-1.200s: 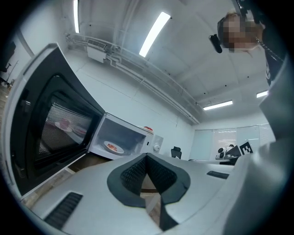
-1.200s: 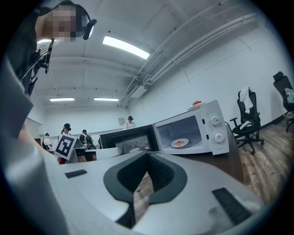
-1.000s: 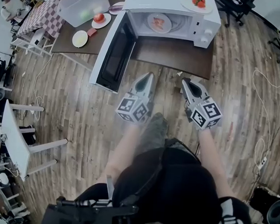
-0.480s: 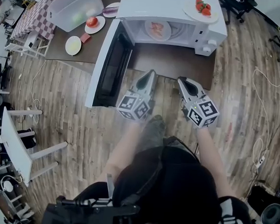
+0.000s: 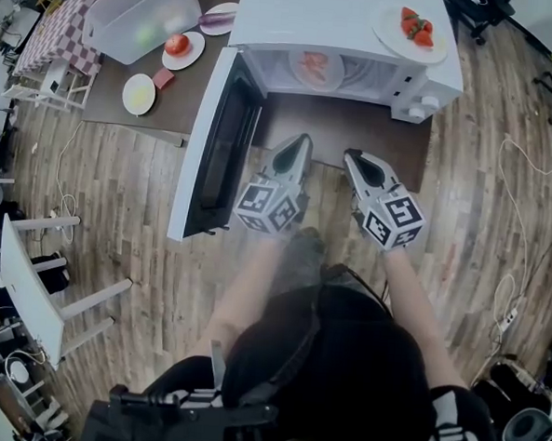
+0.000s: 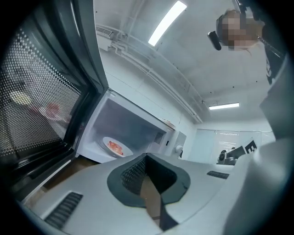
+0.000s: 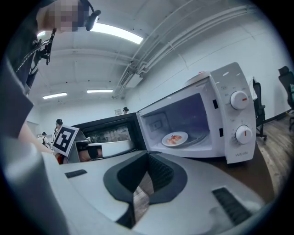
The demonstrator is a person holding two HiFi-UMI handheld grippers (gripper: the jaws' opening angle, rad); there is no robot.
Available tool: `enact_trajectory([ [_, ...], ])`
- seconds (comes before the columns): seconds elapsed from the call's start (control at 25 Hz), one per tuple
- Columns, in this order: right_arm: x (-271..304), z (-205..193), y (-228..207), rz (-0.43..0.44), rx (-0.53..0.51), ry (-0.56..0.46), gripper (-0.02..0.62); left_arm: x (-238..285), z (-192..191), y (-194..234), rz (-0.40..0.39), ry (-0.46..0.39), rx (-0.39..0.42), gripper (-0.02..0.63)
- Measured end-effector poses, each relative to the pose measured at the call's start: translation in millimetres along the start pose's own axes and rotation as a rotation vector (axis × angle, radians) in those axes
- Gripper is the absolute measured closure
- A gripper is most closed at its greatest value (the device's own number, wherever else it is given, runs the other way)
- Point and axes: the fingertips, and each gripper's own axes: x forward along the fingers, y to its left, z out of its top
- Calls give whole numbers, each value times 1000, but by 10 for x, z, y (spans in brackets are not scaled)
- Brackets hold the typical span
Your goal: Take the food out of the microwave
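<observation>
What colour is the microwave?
The microwave is white, with a black door. The right gripper view shows it best.

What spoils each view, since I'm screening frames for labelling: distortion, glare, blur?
Head view: evenly lit and sharp, though the wide lens bows the floor planks at the edges. Left gripper view: dark corners, ceiling light strip blown out, microwave door dim. Right gripper view: strip light glares, yet the plate inside the microwave reads clearly.
</observation>
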Motion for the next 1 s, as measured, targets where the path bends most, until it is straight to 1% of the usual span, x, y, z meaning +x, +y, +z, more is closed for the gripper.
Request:
enact_trajectory([
  [0.4, 398, 16, -197, -18, 24, 11, 591, 265, -3, 261, -6, 16, -9, 594],
  [0.6, 572, 28, -303, -37, 65, 5, 591, 372, -7, 342, -14, 23, -9, 594],
  [0.68, 637, 36, -355, -40, 110, -7, 591, 410, -14, 379, -15, 26, -11, 594],
  [0.92, 825, 46, -593, -77, 308, -45, 584, 527, -13, 464, -30, 41, -18, 594],
  [1.0, 891, 49, -630, -73, 353, -50, 548, 562, -23, 482, -35, 45, -20, 594],
])
